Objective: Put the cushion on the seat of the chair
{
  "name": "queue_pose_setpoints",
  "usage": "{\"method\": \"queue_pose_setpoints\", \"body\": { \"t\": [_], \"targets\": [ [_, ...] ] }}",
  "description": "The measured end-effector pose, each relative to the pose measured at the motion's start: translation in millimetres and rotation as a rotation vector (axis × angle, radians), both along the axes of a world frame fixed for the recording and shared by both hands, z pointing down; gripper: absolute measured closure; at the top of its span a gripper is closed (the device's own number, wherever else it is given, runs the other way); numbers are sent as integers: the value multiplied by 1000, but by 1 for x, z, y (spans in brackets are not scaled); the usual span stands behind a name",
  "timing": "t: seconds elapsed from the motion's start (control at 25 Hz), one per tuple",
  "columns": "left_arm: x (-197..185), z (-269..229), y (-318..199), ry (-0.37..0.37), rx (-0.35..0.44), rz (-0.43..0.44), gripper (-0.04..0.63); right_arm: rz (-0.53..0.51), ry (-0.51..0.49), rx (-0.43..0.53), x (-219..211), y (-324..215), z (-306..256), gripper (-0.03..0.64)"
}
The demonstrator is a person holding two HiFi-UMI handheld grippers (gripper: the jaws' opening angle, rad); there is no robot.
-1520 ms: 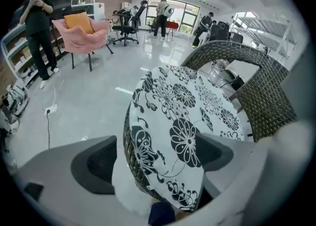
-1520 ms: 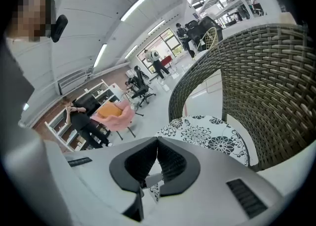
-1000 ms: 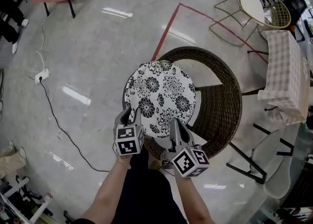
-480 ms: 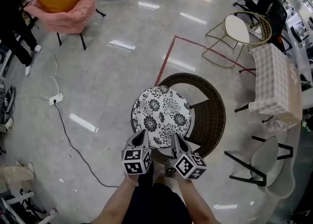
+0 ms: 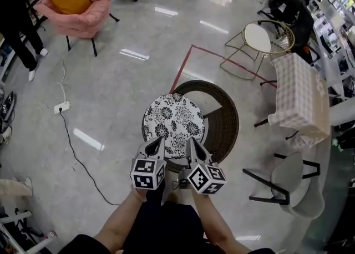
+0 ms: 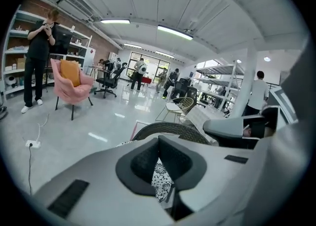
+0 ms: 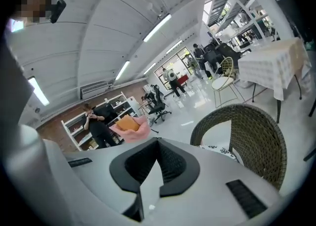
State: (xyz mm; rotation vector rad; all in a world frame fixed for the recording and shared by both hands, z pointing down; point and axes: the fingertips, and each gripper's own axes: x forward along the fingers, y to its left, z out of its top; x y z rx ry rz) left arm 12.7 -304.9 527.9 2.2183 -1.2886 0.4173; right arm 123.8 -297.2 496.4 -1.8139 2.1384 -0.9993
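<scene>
The round black-and-white flowered cushion (image 5: 173,121) lies flat on the seat of the dark wicker chair (image 5: 224,115). Both grippers hang side by side above its near edge, pointing toward it and apart from it. My left gripper (image 5: 156,143) is shut, with nothing between its pads. My right gripper (image 5: 192,143) is shut and empty too. In the left gripper view a strip of the cushion (image 6: 162,183) shows below the closed left gripper (image 6: 158,138), with the chair back (image 6: 170,130) behind. In the right gripper view the chair back (image 7: 252,136) curves past the closed right gripper (image 7: 158,143).
A pink armchair (image 5: 83,9) with an orange pillow stands far left, a person in black (image 5: 16,31) beside it. A power strip (image 5: 60,106) with its cable lies on the floor. A gold wire chair (image 5: 260,39), a checked-cloth table (image 5: 302,97) and a grey chair (image 5: 288,181) stand right.
Both grippers have risen and drawn back from the cushion's near edge. The cushion stays on the seat. The view has pulled up, so the chair looks smaller.
</scene>
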Motion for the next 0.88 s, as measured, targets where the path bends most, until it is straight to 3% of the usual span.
{"method": "queue_pose_setpoints", "body": {
  "t": [0.28,0.88],
  "targets": [
    [21,-52,27,54,90,74,572,34,84,121,12,29,-55,623],
    [36,-76,41,48,131,132,572,9,75,155,6,47,-69,626]
  ]
}}
